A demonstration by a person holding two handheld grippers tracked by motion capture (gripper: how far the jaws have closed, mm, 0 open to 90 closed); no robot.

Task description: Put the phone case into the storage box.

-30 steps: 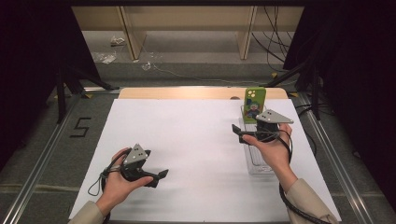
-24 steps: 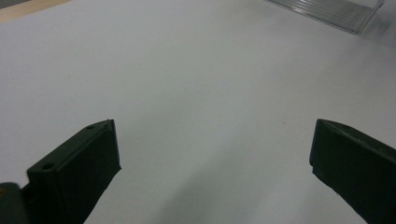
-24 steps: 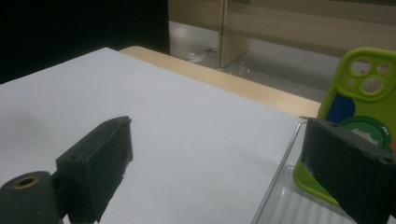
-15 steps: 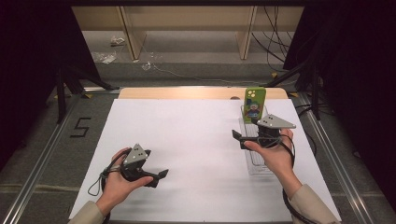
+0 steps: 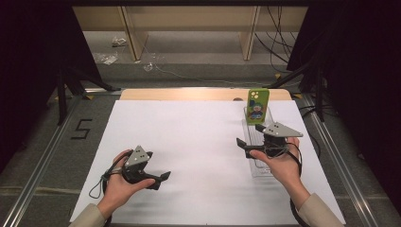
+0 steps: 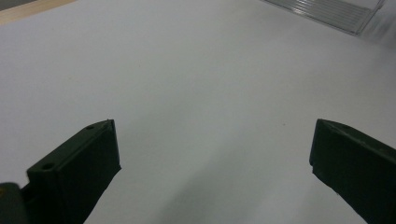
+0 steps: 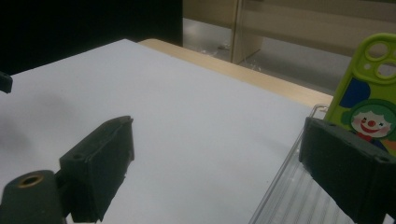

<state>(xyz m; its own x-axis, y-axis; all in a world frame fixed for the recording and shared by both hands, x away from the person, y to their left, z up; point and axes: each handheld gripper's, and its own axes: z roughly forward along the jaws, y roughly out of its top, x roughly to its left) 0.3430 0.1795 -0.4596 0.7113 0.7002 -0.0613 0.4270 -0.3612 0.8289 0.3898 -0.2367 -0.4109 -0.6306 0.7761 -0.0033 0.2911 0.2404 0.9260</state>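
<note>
A green phone case [image 5: 257, 105] with a clown picture stands upright at the far end of a clear ribbed plastic rack [image 5: 259, 166] on the right of the white table sheet [image 5: 198, 142]. My right gripper [image 5: 243, 147] hovers over the rack just short of the case, pointing left, jaws open and empty. In the right gripper view the case [image 7: 373, 93] rises behind the right jaw and the rack [image 7: 289, 186] lies below my gripper [image 7: 217, 123]. My left gripper [image 5: 162, 179] rests low at the near left, open, with bare sheet between its jaws [image 6: 215, 128].
A wooden strip [image 5: 203, 94] borders the table's far edge, with shelving legs and loose cables on the floor beyond. Metal rails [image 5: 42, 161] run along both sides. The rack's near corner [image 6: 327, 9] shows in the left gripper view.
My right gripper has drifted slightly toward the near edge, a little farther from the phone case. The left hand has stayed put.
</note>
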